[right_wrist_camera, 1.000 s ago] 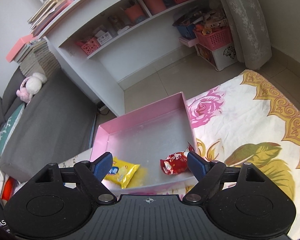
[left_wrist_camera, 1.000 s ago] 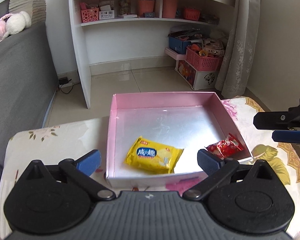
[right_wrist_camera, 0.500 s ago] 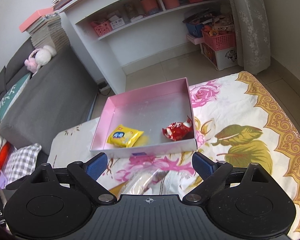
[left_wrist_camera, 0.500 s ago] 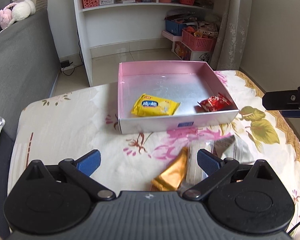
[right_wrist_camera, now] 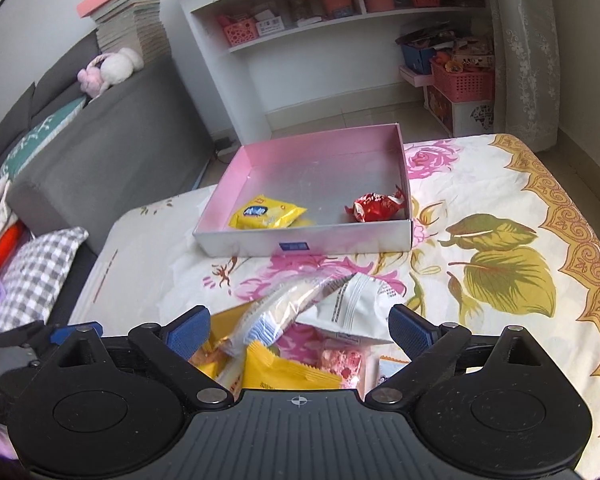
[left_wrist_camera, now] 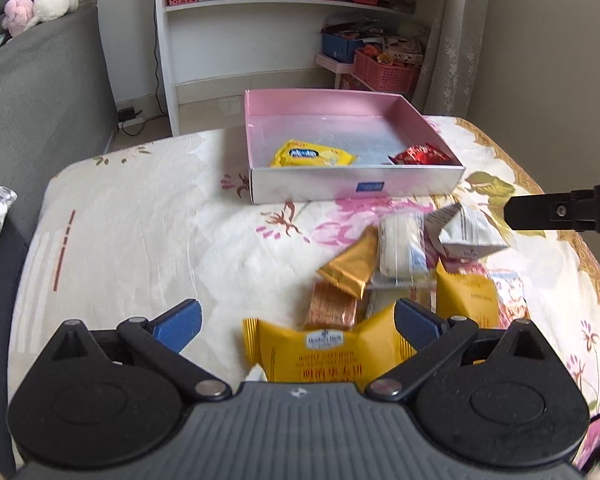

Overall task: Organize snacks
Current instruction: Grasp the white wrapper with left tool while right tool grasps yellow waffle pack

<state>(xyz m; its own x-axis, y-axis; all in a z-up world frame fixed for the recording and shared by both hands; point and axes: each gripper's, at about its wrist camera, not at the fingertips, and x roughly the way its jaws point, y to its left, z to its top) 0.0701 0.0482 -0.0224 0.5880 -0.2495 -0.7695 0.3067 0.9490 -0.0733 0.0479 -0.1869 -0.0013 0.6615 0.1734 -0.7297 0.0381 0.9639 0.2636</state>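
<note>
Both the left hand-held gripper (left_wrist_camera: 296, 318) and right hand-held gripper (right_wrist_camera: 298, 330) gape spread near the shallow pink cardboard box (right_wrist_camera: 320, 240), their bodies hiding part of the loose snack-packet pile (left_wrist_camera: 400, 264).

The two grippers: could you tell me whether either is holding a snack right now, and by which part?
Nothing is held: the left gripper and the right gripper are both open above the loose packets.

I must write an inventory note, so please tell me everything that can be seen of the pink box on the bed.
The shallow square pink cardboard box is open, with no lid, and lies flat on the floral bedsheet. Its inner walls are pink, its floor looks silvery, and its near outer wall is pale with a small blue label. Inside lie a yellow snack packet and a red crinkled snack wrapper, apart. No jaws touch it.
</note>
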